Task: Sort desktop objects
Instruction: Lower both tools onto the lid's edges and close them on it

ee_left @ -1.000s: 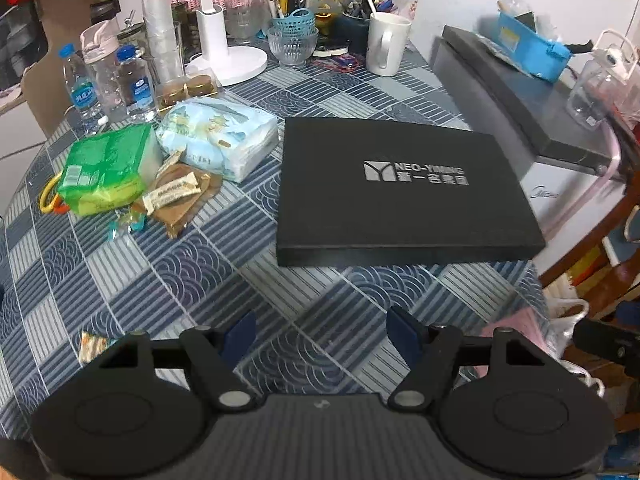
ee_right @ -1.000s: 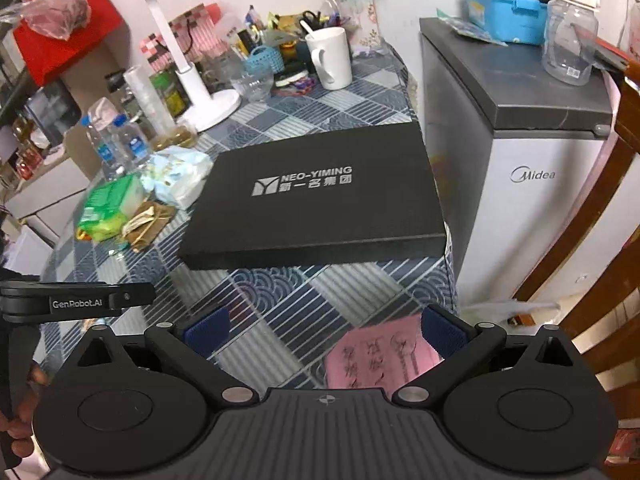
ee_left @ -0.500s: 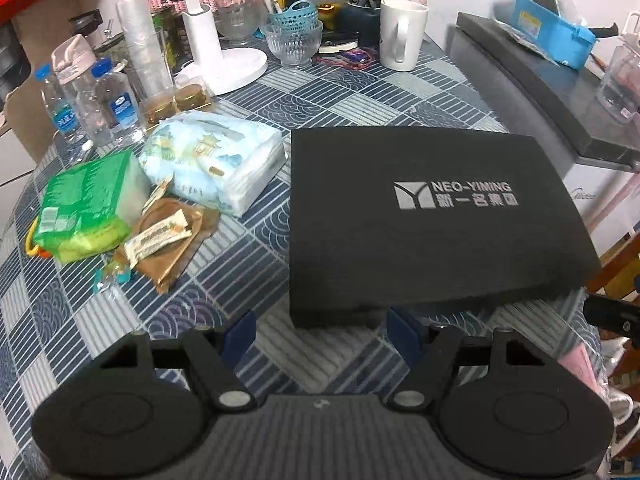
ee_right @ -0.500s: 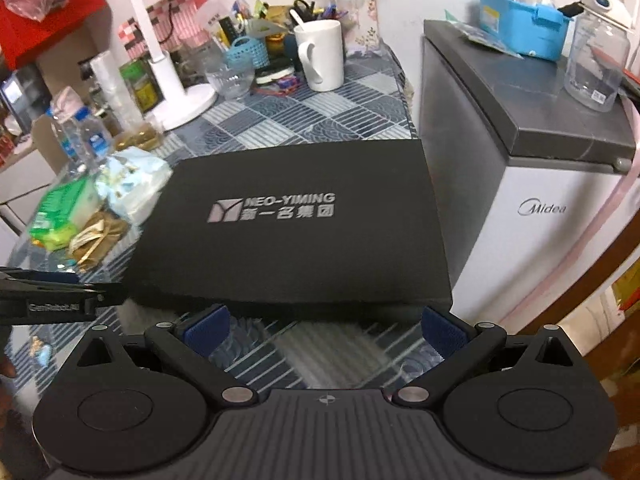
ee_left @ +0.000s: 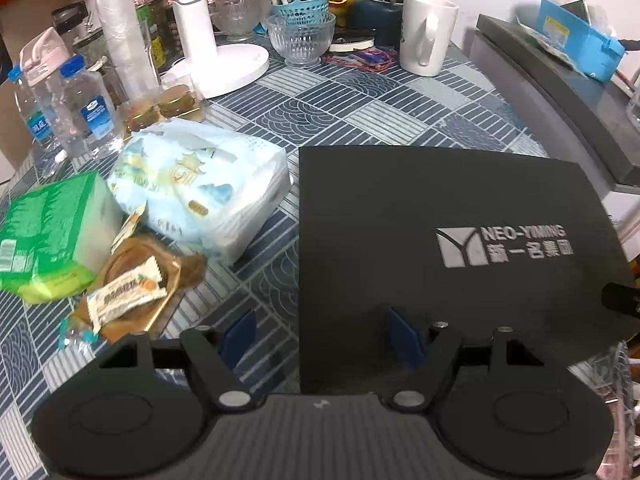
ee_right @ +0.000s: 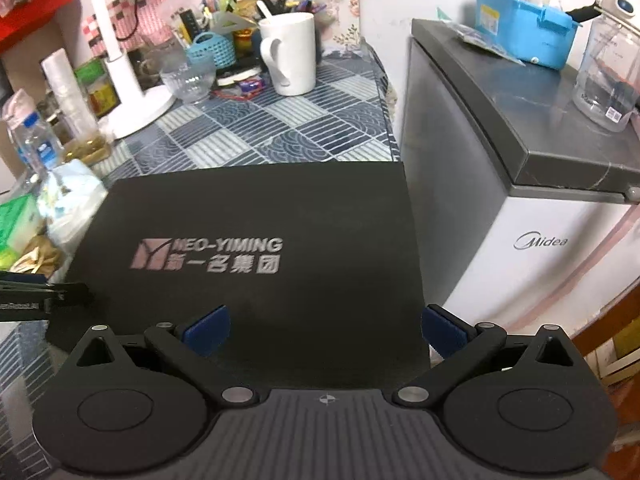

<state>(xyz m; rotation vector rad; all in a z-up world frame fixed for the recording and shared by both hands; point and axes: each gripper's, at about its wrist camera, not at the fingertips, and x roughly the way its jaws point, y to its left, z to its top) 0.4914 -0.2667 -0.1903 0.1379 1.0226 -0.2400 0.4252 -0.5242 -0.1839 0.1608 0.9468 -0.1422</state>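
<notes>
A large flat black box (ee_left: 448, 248) with a silver logo lies on the blue patterned tablecloth (ee_left: 360, 112). My left gripper (ee_left: 322, 338) is open and straddles the box's near left corner, one blue pad (ee_left: 240, 336) over the cloth and the other over the lid. My right gripper (ee_right: 324, 330) is open at the same box (ee_right: 256, 248), its pads spread across the near right corner. A tissue pack (ee_left: 200, 196), a green pack (ee_left: 48, 236) and wrapped snacks (ee_left: 128, 292) lie left of the box.
Water bottles (ee_left: 84, 112), a white lamp base (ee_left: 224, 68), a glass bowl (ee_left: 300, 40), a white mug (ee_left: 426, 32) and a pen holder crowd the table's far side. A grey-topped small fridge (ee_right: 520, 152) stands right of the table, bearing a blue tub (ee_right: 524, 28) and a clear jug (ee_right: 608, 68).
Both grippers have moved forward and down toward the black box, from over the bare cloth to its near corners. Both stayed open.
</notes>
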